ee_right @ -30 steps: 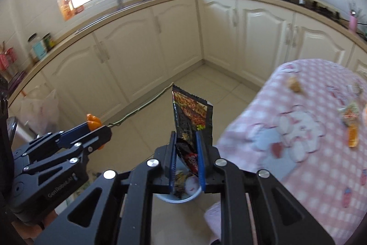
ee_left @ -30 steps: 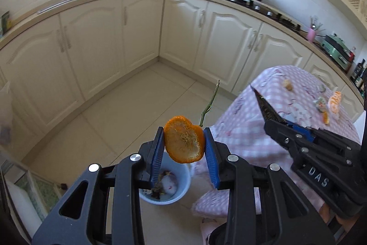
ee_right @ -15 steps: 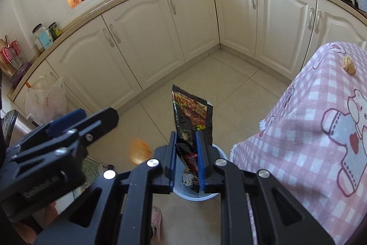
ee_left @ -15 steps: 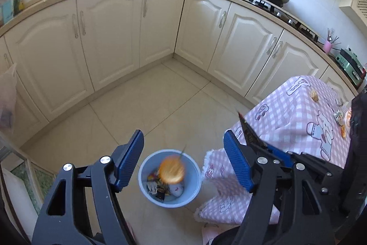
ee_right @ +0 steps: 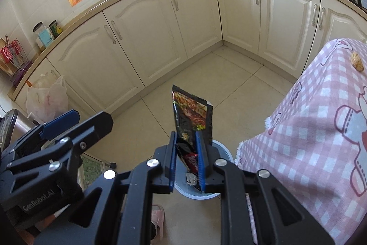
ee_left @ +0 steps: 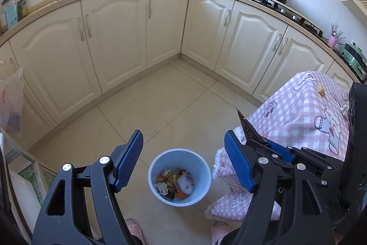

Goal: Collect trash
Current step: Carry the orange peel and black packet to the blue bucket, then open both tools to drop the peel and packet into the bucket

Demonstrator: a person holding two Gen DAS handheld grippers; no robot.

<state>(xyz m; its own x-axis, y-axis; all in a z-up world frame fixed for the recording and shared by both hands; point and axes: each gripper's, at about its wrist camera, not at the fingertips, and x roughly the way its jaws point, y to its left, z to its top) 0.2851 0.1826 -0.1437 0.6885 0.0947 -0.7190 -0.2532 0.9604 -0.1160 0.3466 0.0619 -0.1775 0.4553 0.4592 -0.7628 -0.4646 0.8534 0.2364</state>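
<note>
On the kitchen floor: a pale blue bin (ee_left: 179, 176) stands just beside the table's pink checked cloth (ee_left: 298, 116), wrappers and an orange scrap (ee_left: 181, 194) lying inside.
Left gripper (ee_left: 183, 161): poised over the bin, its blue jaws have just been opening and stand wide apart with nothing between them; the bin shows in the gap below.
Right gripper (ee_right: 186, 159): jaws nearly together, clamped on a black snack wrapper (ee_right: 192, 114) that stands upright above the pads, over the bin's rim (ee_right: 220, 146).
Left wrist view only: the bin's full contents, and the wrapper merely as a thin dark edge (ee_left: 246, 128) at the right gripper (ee_left: 266, 141).
Right wrist view only: the wrapper's printed face, a nut-like scrap (ee_right: 357, 61) on the cloth, and the left gripper (ee_right: 68, 121) side-on.
Writing: "GenRobot.AI" on the left gripper's body; the wrapper's print cannot be read.
</note>
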